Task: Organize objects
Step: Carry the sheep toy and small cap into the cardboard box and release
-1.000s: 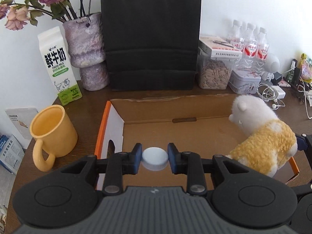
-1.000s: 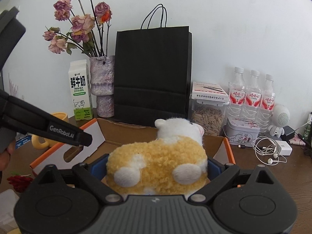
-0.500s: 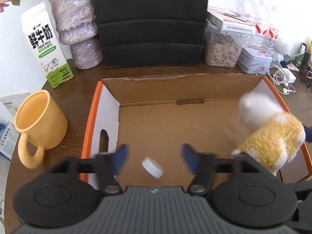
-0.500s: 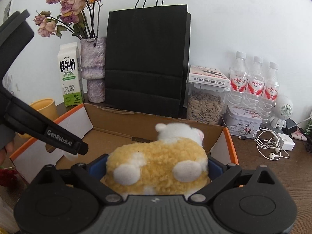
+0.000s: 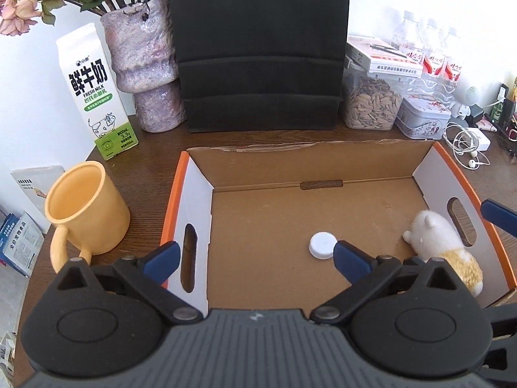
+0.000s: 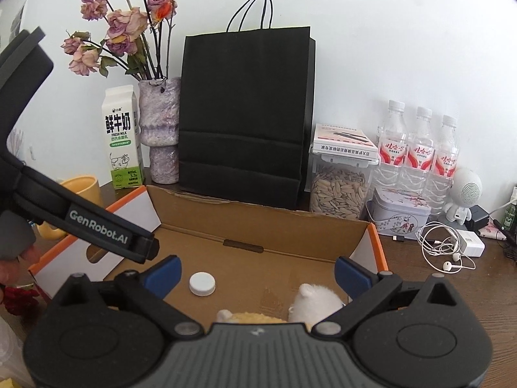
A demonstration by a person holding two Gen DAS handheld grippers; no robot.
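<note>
An open cardboard box (image 5: pixel 200 194) with orange rims sits on the dark wooden table. A white round cap (image 5: pixel 321 245) lies on the box floor; it also shows in the right wrist view (image 6: pixel 202 284). A yellow-and-white plush sheep (image 5: pixel 444 252) lies at the box's right side, and shows below my right gripper (image 6: pixel 310 305). My left gripper (image 5: pixel 255 257) is open and empty above the box's front left. My right gripper (image 6: pixel 257 273) is open and empty above the sheep.
A yellow mug (image 5: pixel 85 208) stands left of the box, a milk carton (image 5: pixel 97 97) and a flower vase (image 5: pixel 145 64) behind it. A black paper bag (image 5: pixel 261 48), a seed jar (image 5: pixel 371 103), a tin, water bottles (image 6: pixel 416 148) and earphone cables (image 6: pixel 446 252) line the back and right.
My left gripper opened and dropped the white cap onto the box floor. My right gripper opened and let the sheep go into the box's right side.
</note>
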